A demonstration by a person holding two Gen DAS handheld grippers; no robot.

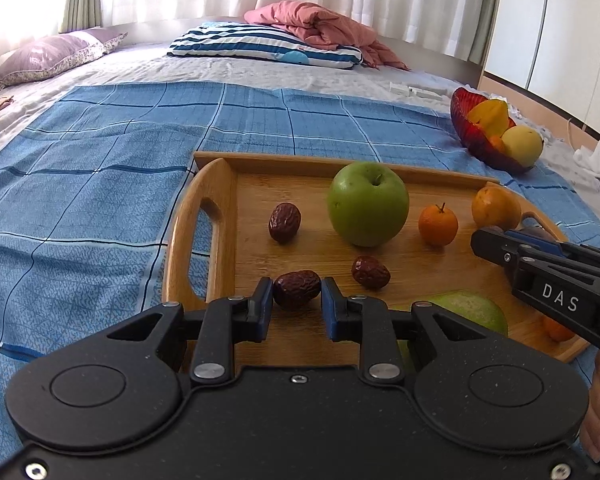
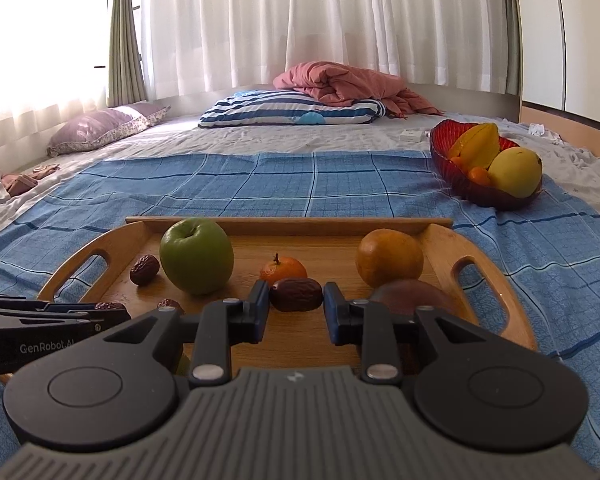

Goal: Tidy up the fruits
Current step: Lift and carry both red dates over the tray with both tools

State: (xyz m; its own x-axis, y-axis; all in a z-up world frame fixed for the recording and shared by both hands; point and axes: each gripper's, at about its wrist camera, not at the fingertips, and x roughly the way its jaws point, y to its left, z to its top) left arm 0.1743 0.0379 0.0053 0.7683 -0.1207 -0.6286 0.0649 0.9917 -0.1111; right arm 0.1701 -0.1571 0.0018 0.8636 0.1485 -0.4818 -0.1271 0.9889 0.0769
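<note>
A date (image 1: 296, 289) is pinched by the left tongs (image 1: 296, 304); another date (image 2: 296, 294) is pinched between the right tongs (image 2: 296, 306) above the tray (image 2: 300, 225).

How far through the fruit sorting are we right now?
Partly done. The red bowl already holds a starfruit, a yellow fruit and a small orange one. In hand: the left gripper and right gripper each have a date between their fingers; grip isn't clear. Left on the wooden tray: green apple, tangerine, more dates and other fruit.
</note>
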